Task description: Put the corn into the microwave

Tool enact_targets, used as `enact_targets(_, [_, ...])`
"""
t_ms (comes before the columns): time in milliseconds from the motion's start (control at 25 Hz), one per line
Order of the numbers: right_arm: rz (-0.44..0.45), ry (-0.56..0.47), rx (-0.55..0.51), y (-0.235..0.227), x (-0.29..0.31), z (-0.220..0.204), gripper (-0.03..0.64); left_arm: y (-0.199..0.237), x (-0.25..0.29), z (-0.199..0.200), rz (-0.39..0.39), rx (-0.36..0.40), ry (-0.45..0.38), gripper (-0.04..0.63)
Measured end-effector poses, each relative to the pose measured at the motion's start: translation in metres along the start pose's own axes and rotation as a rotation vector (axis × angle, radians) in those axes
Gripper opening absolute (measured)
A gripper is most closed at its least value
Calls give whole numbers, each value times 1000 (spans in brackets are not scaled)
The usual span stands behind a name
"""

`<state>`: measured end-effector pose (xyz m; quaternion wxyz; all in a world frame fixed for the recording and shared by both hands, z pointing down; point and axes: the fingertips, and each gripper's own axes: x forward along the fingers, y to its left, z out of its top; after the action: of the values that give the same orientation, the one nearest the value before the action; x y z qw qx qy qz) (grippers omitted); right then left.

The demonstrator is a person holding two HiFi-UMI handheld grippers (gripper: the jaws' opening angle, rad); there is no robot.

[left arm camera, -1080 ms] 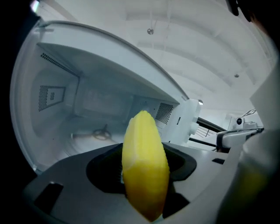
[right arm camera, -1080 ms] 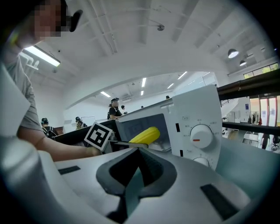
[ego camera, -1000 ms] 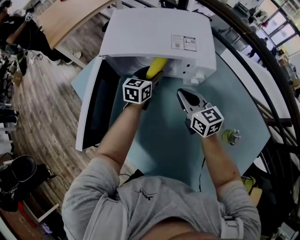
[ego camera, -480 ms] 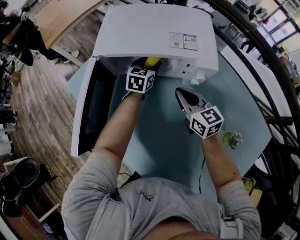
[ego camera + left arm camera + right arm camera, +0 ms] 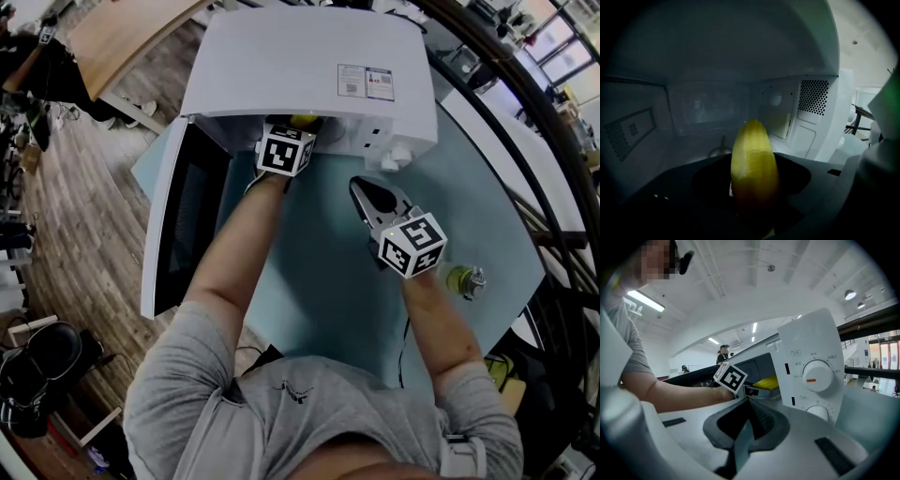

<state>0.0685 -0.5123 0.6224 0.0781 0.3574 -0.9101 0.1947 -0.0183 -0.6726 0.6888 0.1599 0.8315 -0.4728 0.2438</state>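
Observation:
The yellow corn cob (image 5: 754, 161) is clamped lengthwise in my left gripper (image 5: 754, 201), tip forward, inside the cavity of the white microwave (image 5: 309, 66). From the head view only the corn's end (image 5: 302, 121) shows at the opening, just past the left gripper's marker cube (image 5: 284, 150). The microwave door (image 5: 183, 220) hangs wide open to the left. My right gripper (image 5: 367, 195) is shut and empty, above the table in front of the control panel (image 5: 811, 376). In the right gripper view the corn (image 5: 768, 382) pokes into the opening.
The microwave stands on a light blue table (image 5: 328, 281). A small green and metal object (image 5: 461, 275) lies on the table to the right of my right hand. A glass turntable (image 5: 717, 152) lies on the cavity floor. A wooden table (image 5: 131, 37) stands at the back left.
My left gripper has carried the corn forward and a little down, from the front of the opening into the cavity. The right gripper has stayed put.

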Motion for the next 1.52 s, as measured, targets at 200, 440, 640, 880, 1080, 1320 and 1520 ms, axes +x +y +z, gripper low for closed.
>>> enact_targets(200, [3, -4, 0, 2, 0, 3, 17, 1, 2, -2, 15, 2, 53, 247])
enact_targets(440, [7, -6, 5, 3, 1, 2, 17, 2, 7, -8, 23, 2, 118, 247])
enact_targets(640, [9, -3, 11, 6, 1, -1, 17, 4, 9, -10, 37, 19, 136, 249])
enact_targets(880, [11, 0, 18, 7, 1, -3, 18, 6, 14, -12, 58, 59, 150, 250])
enact_targets(1080, [17, 1, 19, 10, 1, -2, 17, 6, 12, -12, 53, 56, 163, 252])
enact_targets(1320, [14, 10, 19, 12, -2, -3, 18, 4, 10, -12, 66, 57, 153, 253])
enact_targets(1520, [4, 13, 16, 11, -7, -1, 18, 4, 9, -12, 79, 52, 142, 254])
